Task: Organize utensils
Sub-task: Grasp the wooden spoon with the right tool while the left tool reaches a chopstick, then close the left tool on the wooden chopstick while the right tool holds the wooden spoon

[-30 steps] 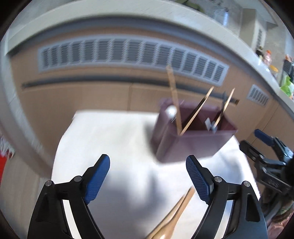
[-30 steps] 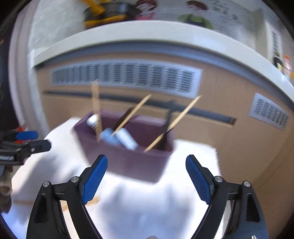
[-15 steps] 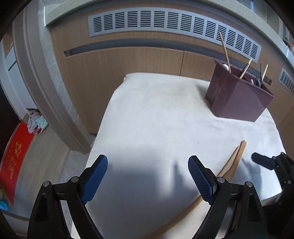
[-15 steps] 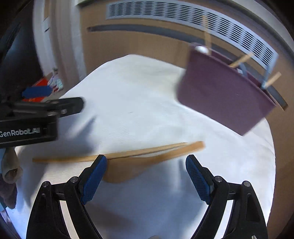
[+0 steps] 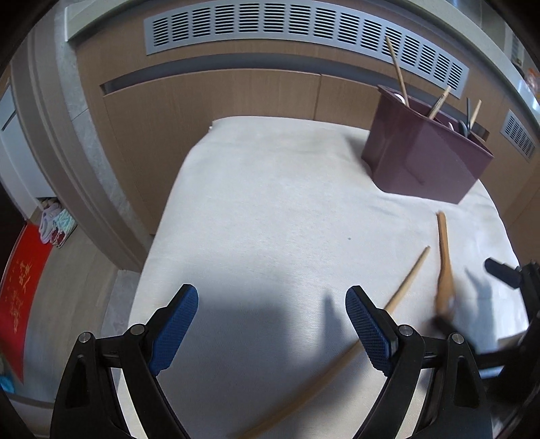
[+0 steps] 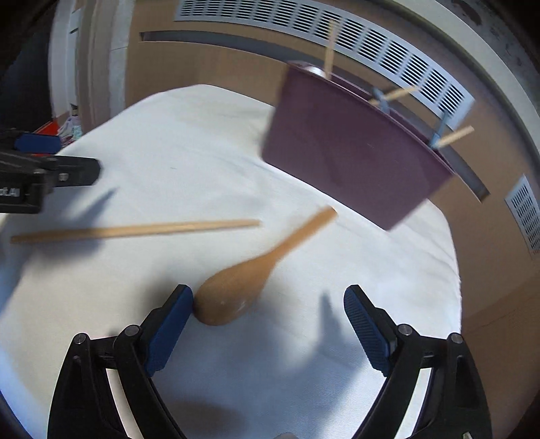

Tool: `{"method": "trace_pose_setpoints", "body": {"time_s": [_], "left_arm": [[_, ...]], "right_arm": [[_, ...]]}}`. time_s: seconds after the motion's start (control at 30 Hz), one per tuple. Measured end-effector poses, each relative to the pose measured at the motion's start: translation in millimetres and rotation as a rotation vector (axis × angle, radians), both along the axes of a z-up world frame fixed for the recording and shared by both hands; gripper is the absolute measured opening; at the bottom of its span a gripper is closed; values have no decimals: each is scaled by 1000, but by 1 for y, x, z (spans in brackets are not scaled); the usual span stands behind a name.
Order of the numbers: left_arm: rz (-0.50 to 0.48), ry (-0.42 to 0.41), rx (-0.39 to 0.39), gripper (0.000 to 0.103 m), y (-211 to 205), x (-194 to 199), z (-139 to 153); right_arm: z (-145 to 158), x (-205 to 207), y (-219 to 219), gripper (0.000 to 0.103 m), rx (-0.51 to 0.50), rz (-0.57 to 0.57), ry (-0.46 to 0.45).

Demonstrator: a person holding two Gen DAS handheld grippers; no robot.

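Note:
A wooden spoon (image 6: 233, 297) lies on the white-clothed table (image 6: 189, 145), its handle aimed at the maroon utensil holder (image 6: 351, 158). My right gripper (image 6: 268, 300) is open and its jaws are opening. The spoon's bowl lies between them, against the left fingertip (image 6: 175, 310). A long wooden stick (image 6: 135, 231) lies to the left. In the left wrist view my left gripper (image 5: 270, 304) hangs open over bare cloth. The stick (image 5: 408, 273) runs under its right finger, and the spoon (image 5: 445, 270) and holder (image 5: 425, 162) are beyond. Several utensils stand in the holder.
Behind the table (image 5: 270, 202) is a wood-panelled wall with a long vent grille (image 5: 303, 30). The floor drops away at the left, with a red mat (image 5: 20, 280). Each gripper shows at the edge of the other's view: the right one (image 5: 506, 270), the left one (image 6: 50, 172).
Both grippers tipped down and sank toward the table. The spoon, which lay alongside the stick, has swung away from it. The right gripper came down around the spoon's bowl.

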State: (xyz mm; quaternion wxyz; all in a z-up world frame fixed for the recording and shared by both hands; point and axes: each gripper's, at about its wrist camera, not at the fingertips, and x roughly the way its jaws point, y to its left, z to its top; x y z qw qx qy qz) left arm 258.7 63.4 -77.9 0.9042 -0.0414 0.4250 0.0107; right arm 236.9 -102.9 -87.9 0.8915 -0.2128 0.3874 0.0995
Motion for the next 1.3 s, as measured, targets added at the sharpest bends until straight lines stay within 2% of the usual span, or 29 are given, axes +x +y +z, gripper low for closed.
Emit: {"method": "trace_pose_setpoints", "body": {"time_s": [0.13,0.3,0.4,0.47,0.53,0.57,0.63,0.73,0.8,0.93,1.0,1.1,1.23,1.3], "left_arm": [[-17,7,-6,89,-4,1,-2],[-48,18,-14,89,-7,-1,-5],[-106,30,-21,89,-13,-2,-4],[-167,43,-19,89,-20,-4,-3],[-235,50,-13,89,-28,-6,1],[-261,48,-14,89,-31,-7,3],[-324,63,-12,89,-38,-6,5],[-423,102,4,89,-52,-2,5],[-474,137,30,85,-63,2,2],[-527,194,71,56,-79,17,1],[-511,258,71,51,-81,30,-5],[-494,322,71,49,-83,34,-6],[-493,465,-40,49,-90,28,-6],[-515,510,-53,49,-98,18,-7]], "right_arm": [[3,12,-31,88,54,-91,41],[9,41,-54,88,340,-181,152],[12,58,-43,80,314,-205,98],[10,70,-34,62,260,-201,90],[5,79,-30,55,254,-190,115],[7,81,-30,34,262,-184,119],[12,77,-28,10,249,-128,141],[16,61,-35,9,240,-84,164],[17,52,-49,9,238,-73,169],[18,25,-87,9,247,-86,177],[19,14,-106,9,249,-101,175],[24,5,-128,9,250,-122,158],[28,-6,-147,9,257,-138,130],[27,-7,-151,9,265,-142,115]]}}
